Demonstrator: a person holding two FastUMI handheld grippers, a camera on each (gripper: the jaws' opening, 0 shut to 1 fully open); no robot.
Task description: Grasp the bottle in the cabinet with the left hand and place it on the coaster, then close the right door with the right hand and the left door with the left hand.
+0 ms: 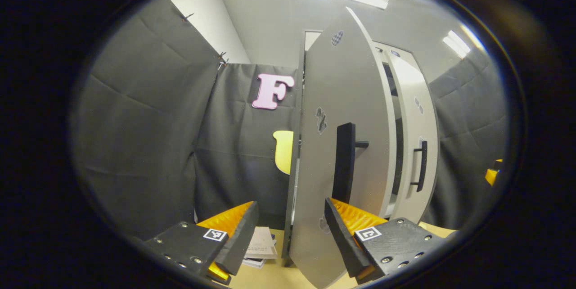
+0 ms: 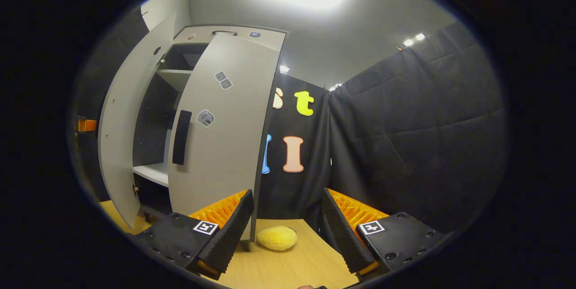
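In the left gripper view the cabinet's grey left door (image 1: pixel 346 100) stands open right in front of me, its black bar handle (image 1: pixel 344 163) just above my right finger. My left gripper (image 1: pixel 288 235) is open, and the door's lower edge stands between and beyond its fingers. Farther right is the right door (image 1: pixel 414 136) with its thin black handle (image 1: pixel 421 165), ajar. In the right gripper view the right door (image 2: pixel 225 145) with its handle (image 2: pixel 181 138) hangs partly open, left of my open right gripper (image 2: pixel 285 230). The left door (image 2: pixel 119 136) swings wide; the cabinet's shelves (image 2: pixel 153 173) look bare.
A stack of papers (image 1: pixel 262 246) lies on the wooden table (image 1: pixel 274 275) by the left door's foot. A yellow, lemon-like object (image 2: pixel 276 238) rests on the table (image 2: pixel 288 266) between my right fingers, farther off. Black cloth walls close in on all sides.
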